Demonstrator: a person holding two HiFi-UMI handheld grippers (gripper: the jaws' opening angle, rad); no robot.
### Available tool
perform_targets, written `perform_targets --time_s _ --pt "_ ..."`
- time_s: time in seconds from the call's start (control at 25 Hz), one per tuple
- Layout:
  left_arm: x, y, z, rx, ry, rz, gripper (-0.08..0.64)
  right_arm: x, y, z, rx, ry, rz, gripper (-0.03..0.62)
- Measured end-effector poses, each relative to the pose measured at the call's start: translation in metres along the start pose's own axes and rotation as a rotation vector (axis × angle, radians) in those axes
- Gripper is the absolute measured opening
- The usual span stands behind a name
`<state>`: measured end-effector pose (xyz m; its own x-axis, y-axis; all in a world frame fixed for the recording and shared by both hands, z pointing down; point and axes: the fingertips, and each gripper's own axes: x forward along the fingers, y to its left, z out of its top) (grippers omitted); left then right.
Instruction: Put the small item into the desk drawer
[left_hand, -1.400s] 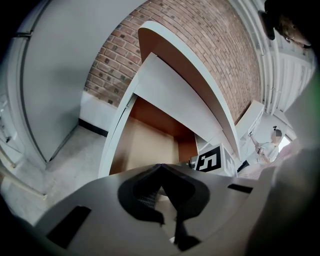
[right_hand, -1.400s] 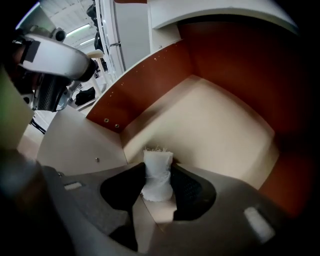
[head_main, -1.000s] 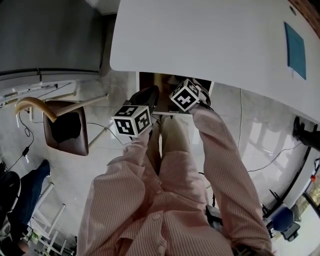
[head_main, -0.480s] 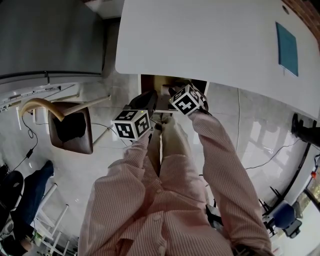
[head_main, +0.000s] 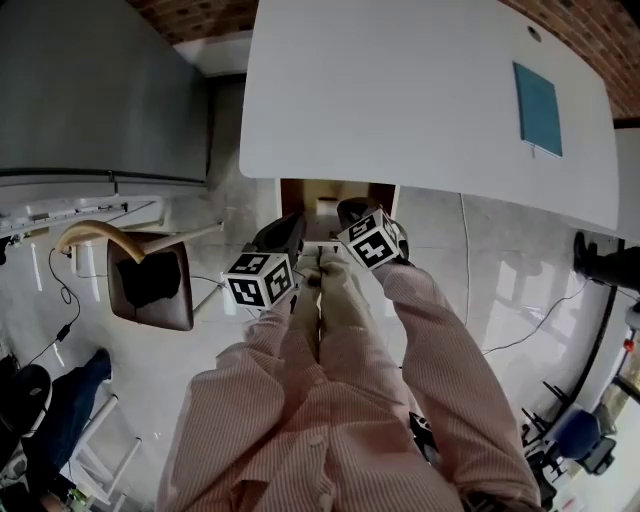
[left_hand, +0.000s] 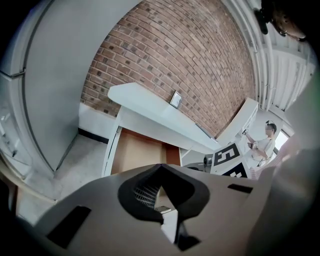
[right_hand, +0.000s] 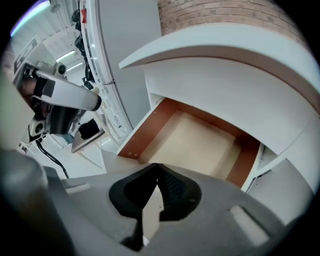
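A white desk (head_main: 420, 90) fills the top of the head view. Under the middle of its near edge the drawer (head_main: 292, 196) stands pulled out, with brown side walls and a tan floor. A small item (head_main: 328, 207), pale and too small to make out further, lies on the drawer floor towards the back, between the two grippers and touched by neither. The left gripper (left_hand: 160, 167) hangs over the drawer's front left corner. Its fingers are closed, their tips meet, and nothing is between them. The right gripper (right_hand: 157, 167) hangs over the drawer's front right corner, pointing steeply down. Its jaws have just closed, so the tips meet, and they hold nothing. In the right gripper view the open drawer lies just beyond the fingers, its floor showing past them. Striped pink sleeves (head_main: 440, 350) run from the bottom of the head view up to both grippers. A teal pad (head_main: 537, 108) lies flat near the desk's far right corner, well apart from the drawer. A brown chair (head_main: 150, 285) stands on the pale floor off the desk's left end. A brick wall (left_hand: 200, 60) rises behind the desk.
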<state>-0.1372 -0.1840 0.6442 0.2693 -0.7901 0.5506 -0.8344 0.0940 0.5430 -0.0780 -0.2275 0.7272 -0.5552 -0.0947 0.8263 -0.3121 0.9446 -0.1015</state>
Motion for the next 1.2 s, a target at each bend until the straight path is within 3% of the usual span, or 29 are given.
perform_targets --time_s 0.36,0.8,0.96,1.2 --pt "-0.034 -0.034 0.027 0.082 -0.022 -0.062 0.000 -0.071 0.009 0.032 0.120 -0.147 -0.018 0.006" --pt "-0.064 -0.082 0.081 0.208 -0.117 -0.147 0.000 -0.155 0.011 0.087 0.284 -0.431 -0.001 0.006" --pt "-0.074 -0.092 0.091 0.272 -0.133 -0.150 0.001 -0.182 0.017 0.106 0.304 -0.520 0.028 0.006" --pt "-0.093 -0.097 0.120 0.306 -0.214 -0.143 0.000 -0.228 0.011 0.135 0.309 -0.653 0.015 0.006"
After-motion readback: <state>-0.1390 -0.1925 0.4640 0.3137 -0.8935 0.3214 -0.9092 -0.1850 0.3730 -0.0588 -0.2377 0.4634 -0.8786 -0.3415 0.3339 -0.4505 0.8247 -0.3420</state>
